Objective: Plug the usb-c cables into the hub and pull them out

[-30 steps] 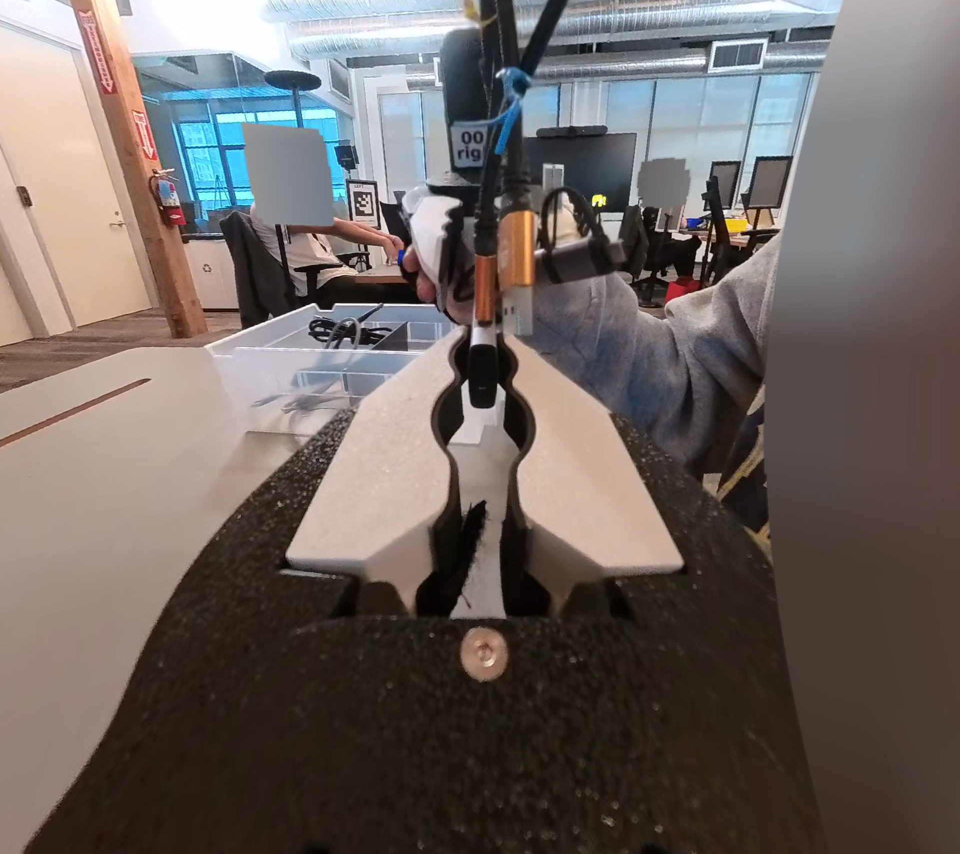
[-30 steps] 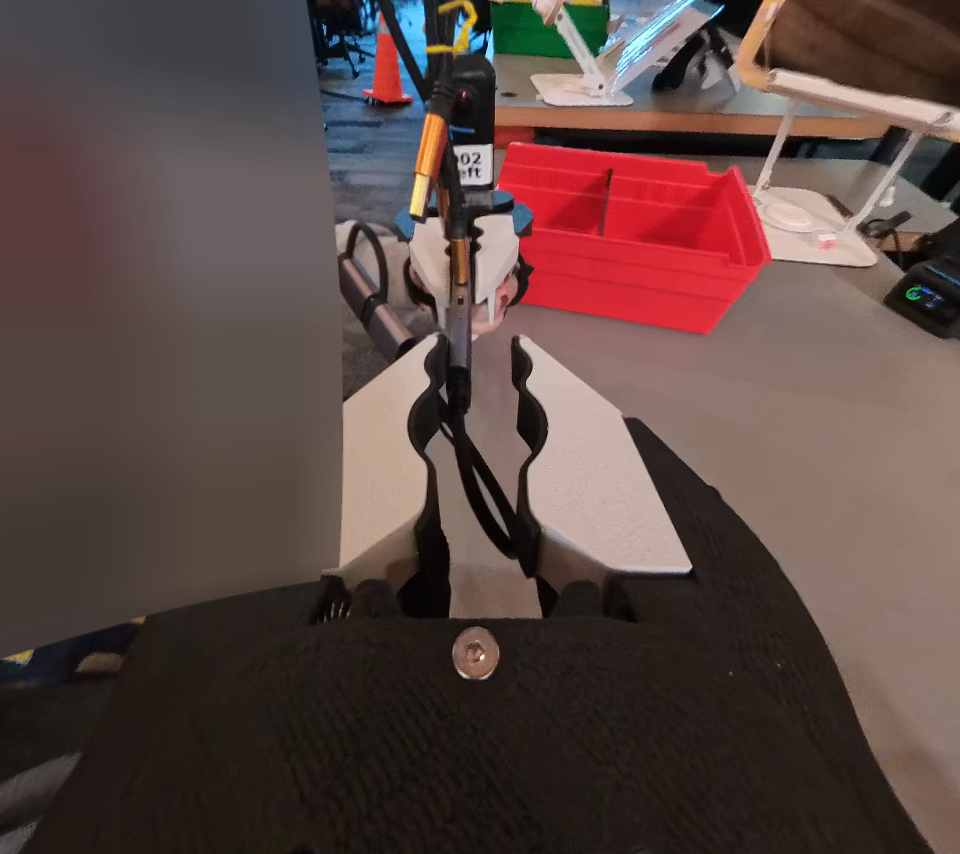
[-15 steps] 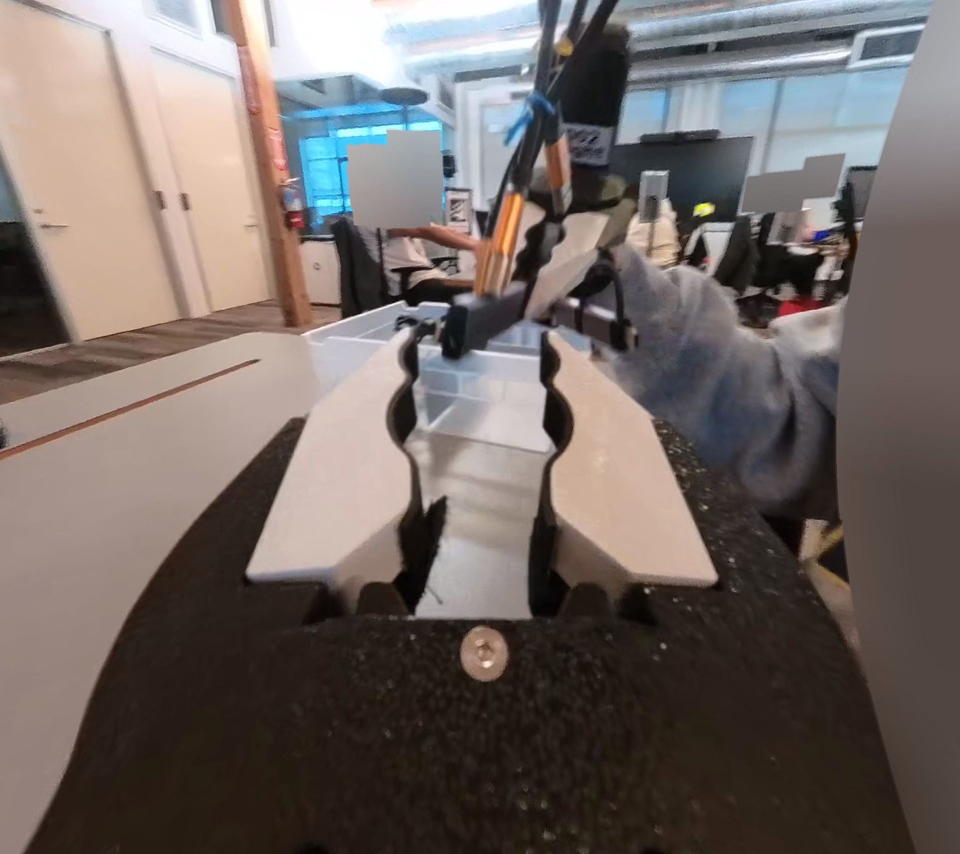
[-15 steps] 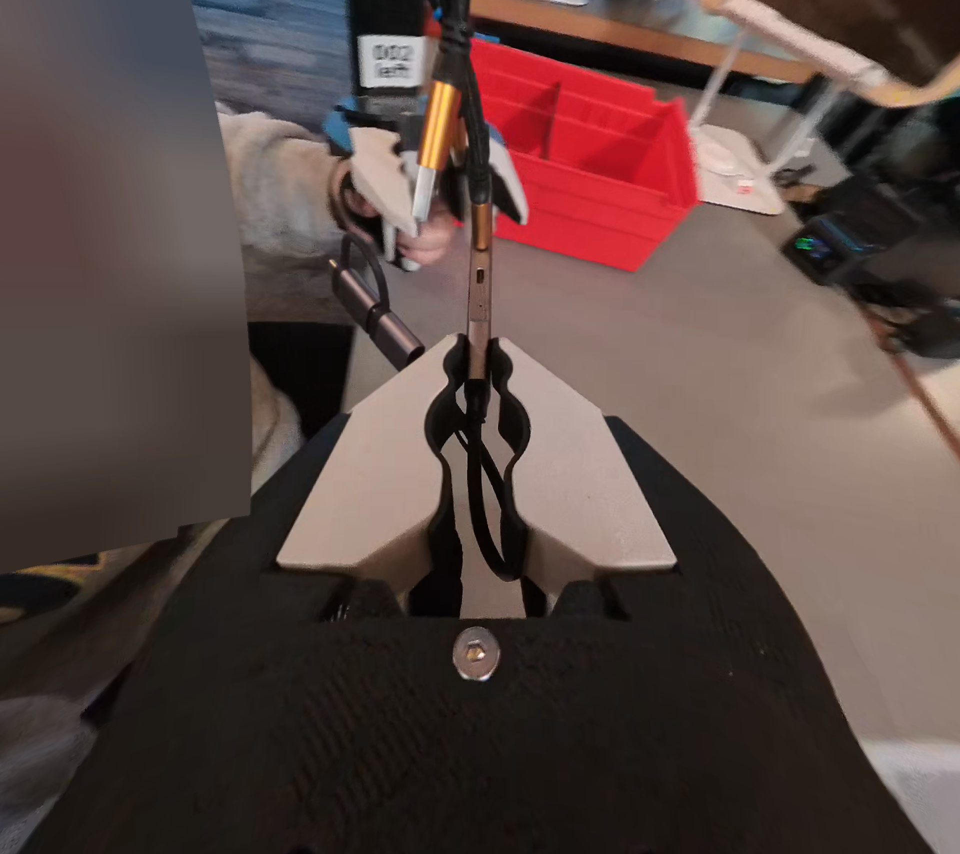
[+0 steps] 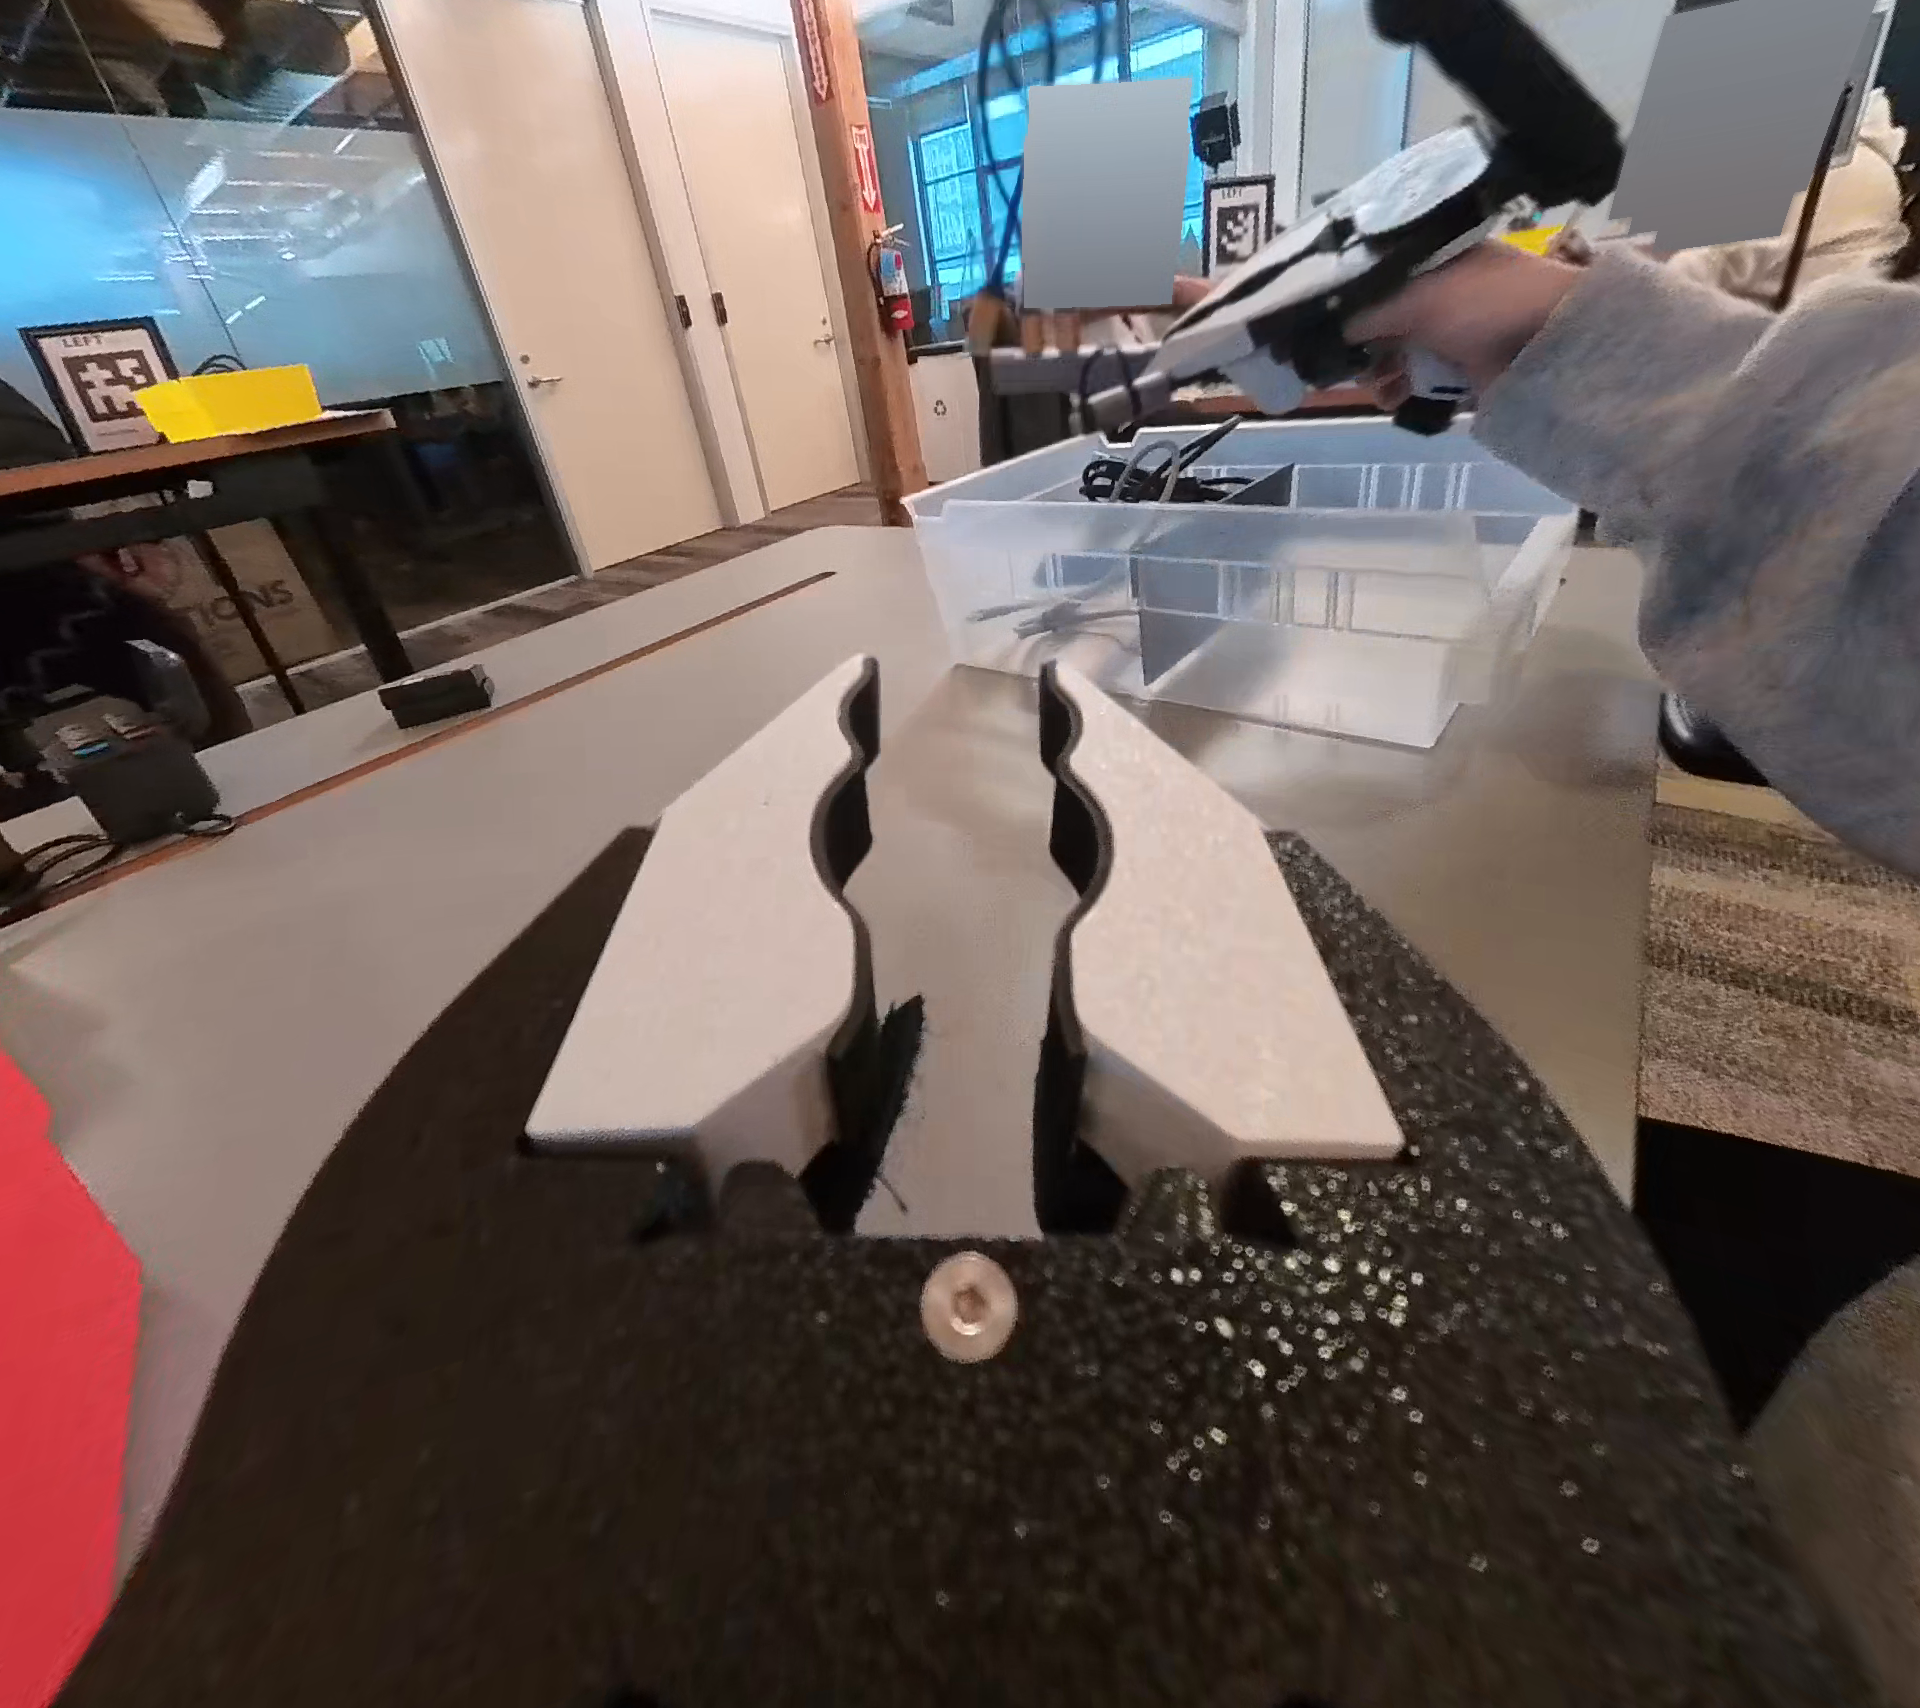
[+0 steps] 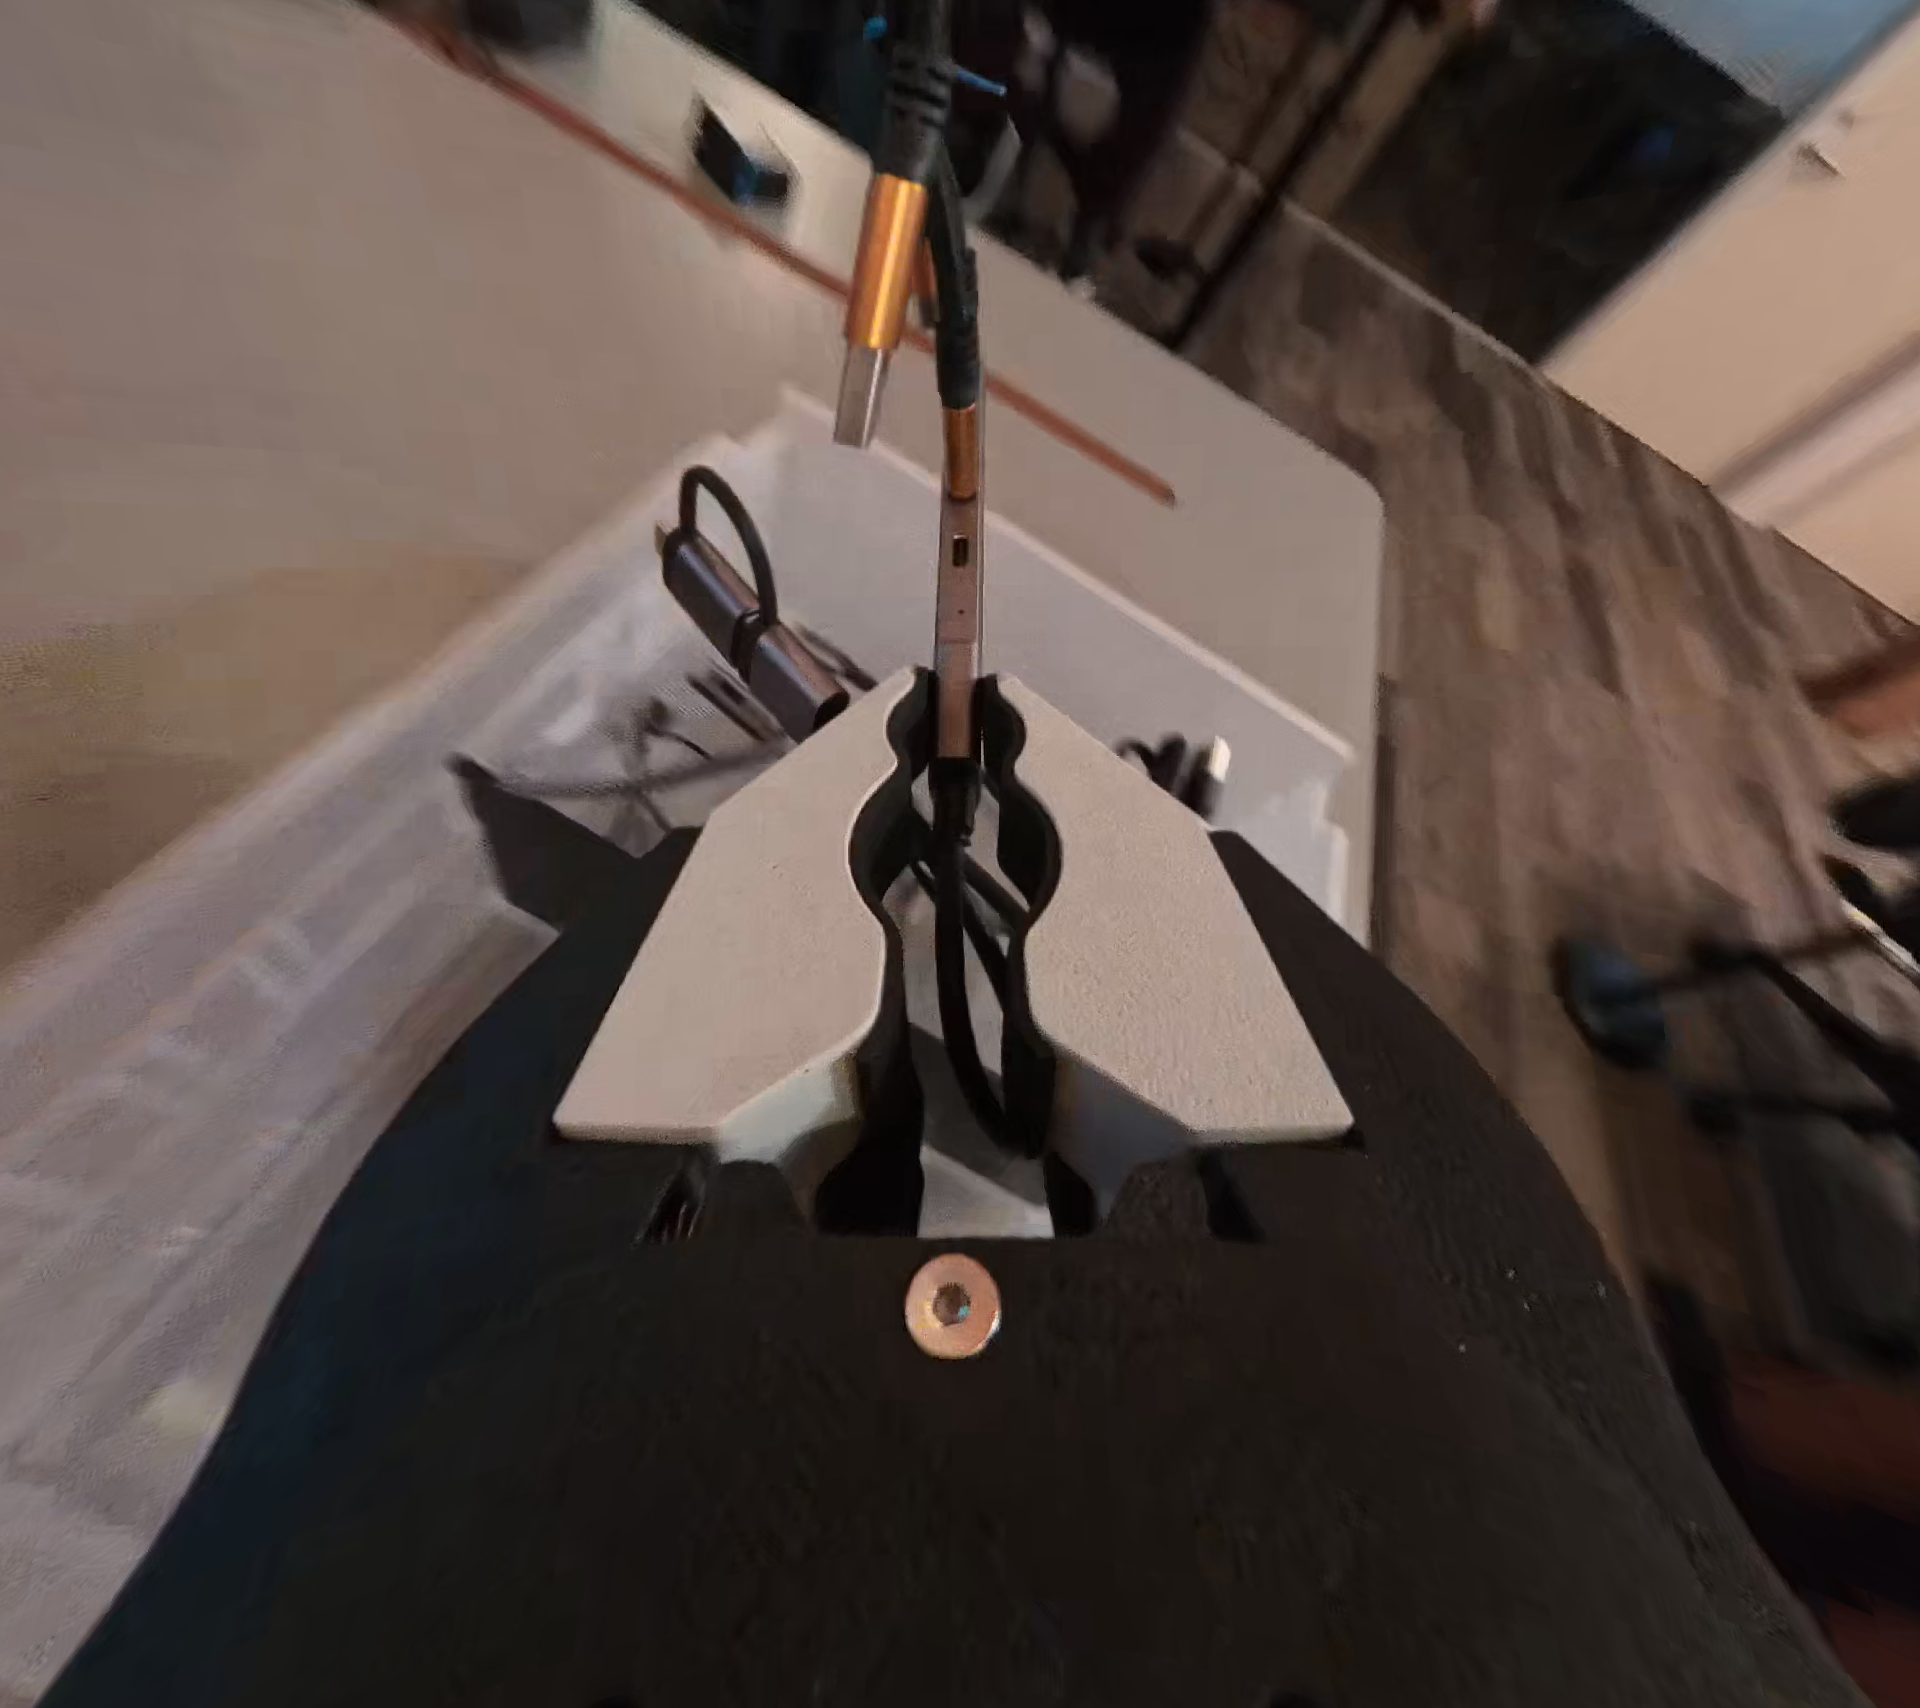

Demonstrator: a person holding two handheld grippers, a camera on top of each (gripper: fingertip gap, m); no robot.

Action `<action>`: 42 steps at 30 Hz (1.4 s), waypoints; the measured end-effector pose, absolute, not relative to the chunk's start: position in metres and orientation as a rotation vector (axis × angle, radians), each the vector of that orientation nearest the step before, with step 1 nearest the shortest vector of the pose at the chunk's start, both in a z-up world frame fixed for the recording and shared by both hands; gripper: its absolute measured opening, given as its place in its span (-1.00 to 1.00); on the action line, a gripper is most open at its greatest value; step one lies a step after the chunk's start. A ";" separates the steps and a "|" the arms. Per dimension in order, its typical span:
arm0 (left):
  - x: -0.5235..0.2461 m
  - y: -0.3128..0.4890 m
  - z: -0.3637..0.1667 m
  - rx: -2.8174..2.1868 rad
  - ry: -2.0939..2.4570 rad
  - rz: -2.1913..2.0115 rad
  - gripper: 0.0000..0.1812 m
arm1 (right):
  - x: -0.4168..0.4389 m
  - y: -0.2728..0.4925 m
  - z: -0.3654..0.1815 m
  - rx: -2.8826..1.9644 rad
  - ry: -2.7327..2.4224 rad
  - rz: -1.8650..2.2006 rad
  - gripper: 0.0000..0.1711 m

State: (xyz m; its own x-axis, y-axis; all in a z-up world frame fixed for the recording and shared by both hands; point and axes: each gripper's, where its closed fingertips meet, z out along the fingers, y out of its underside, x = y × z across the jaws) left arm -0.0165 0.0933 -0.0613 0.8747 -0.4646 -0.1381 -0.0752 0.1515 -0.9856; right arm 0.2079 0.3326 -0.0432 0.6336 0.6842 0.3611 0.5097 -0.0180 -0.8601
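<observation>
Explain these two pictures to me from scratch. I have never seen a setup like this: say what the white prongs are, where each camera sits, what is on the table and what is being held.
No robot arm is here. A person holds a hand-held gripper in each hand, and each gripper carries a camera that looks forward along its two white fingers.

The left wrist view shows the left gripper open and empty above a grey table. Farther off are a clear plastic bin with cables in it, and the person's other hand holding the right gripper above the bin.

The right wrist view is blurred and tilted. The right gripper is shut on a thin grey hub. One gold-collared cable plug sits in the hub's far end. A second, larger gold plug hangs loose beside it.
</observation>
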 end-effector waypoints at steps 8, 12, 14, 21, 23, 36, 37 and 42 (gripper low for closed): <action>-0.018 0.099 -0.076 -1.458 0.484 -0.262 -0.72 | 0.238 0.364 -0.094 -1.818 -1.026 -0.173 -0.93; -0.019 0.101 -0.079 -1.472 0.486 -0.252 -0.73 | 0.251 0.365 -0.114 -1.863 -1.147 -0.387 -0.92; -0.019 0.101 -0.079 -1.473 0.491 -0.243 -0.74 | 0.251 0.365 -0.113 -1.860 -1.152 -0.397 -0.91; -0.020 0.103 -0.082 -1.488 0.499 -0.220 -0.73 | 0.236 0.356 -0.079 -1.799 -1.028 -0.187 -0.50; -0.019 0.103 -0.084 -1.495 0.502 -0.221 -0.73 | 0.231 0.349 -0.058 -1.744 -0.988 -0.120 -0.50; -0.025 0.102 -0.065 -1.546 0.450 -0.153 -0.63 | 0.249 0.300 0.079 -1.374 -0.618 0.158 -0.56; -0.024 0.099 -0.055 -1.577 0.436 -0.154 -0.56 | 0.249 0.298 0.076 -1.385 -0.641 0.179 -0.46; -0.019 0.072 -0.002 -1.696 0.476 -0.115 0.01 | 0.267 0.316 0.039 -1.596 -0.653 0.201 -0.09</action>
